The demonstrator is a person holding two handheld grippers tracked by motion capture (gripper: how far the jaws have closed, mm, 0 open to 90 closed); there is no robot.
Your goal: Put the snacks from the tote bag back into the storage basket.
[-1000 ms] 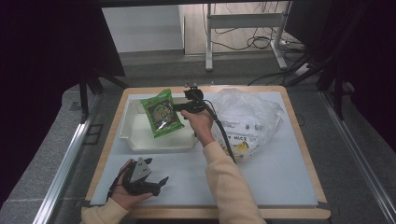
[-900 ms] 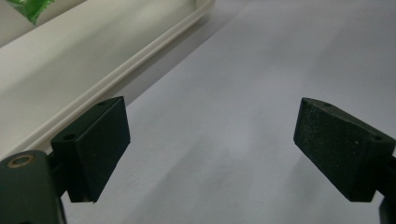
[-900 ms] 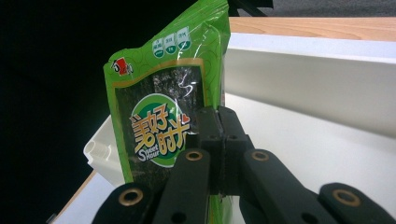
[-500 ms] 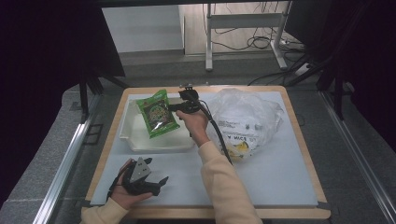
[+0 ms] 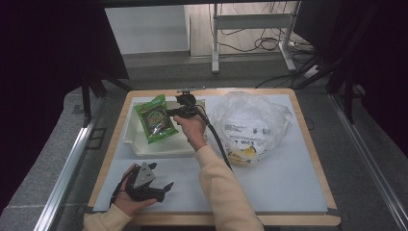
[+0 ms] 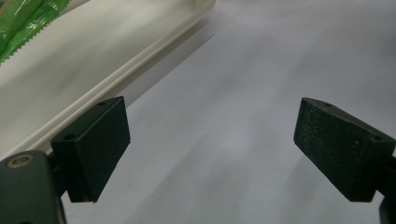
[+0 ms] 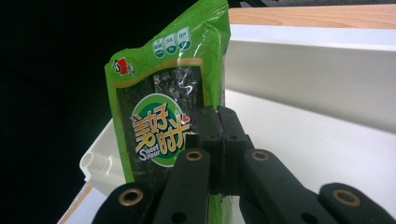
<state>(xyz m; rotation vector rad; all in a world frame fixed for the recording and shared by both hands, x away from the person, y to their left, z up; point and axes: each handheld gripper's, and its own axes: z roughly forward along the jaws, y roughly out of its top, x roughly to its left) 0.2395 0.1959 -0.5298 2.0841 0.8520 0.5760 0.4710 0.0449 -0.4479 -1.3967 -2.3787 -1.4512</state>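
Right gripper (image 5: 169, 113), upper centre of the high view, jaws pressed together pinching the edge of a green snack packet (image 5: 155, 119) held over the white tray (image 5: 166, 147). Left gripper (image 5: 161, 188), lower left, jaws spread wide, nothing between them, resting on the pale blue mat (image 5: 284, 183). Crumpled clear plastic bag (image 5: 250, 120) right of the tray. Wooden table edge (image 5: 216, 219), grey floor (image 5: 48, 159) around it.

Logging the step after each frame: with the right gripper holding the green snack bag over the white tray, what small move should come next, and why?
Probably lower it a little, then open. The right gripper is shut on the edge of the green snack bag, which hangs over the white tray, apparently not yet lying flat.
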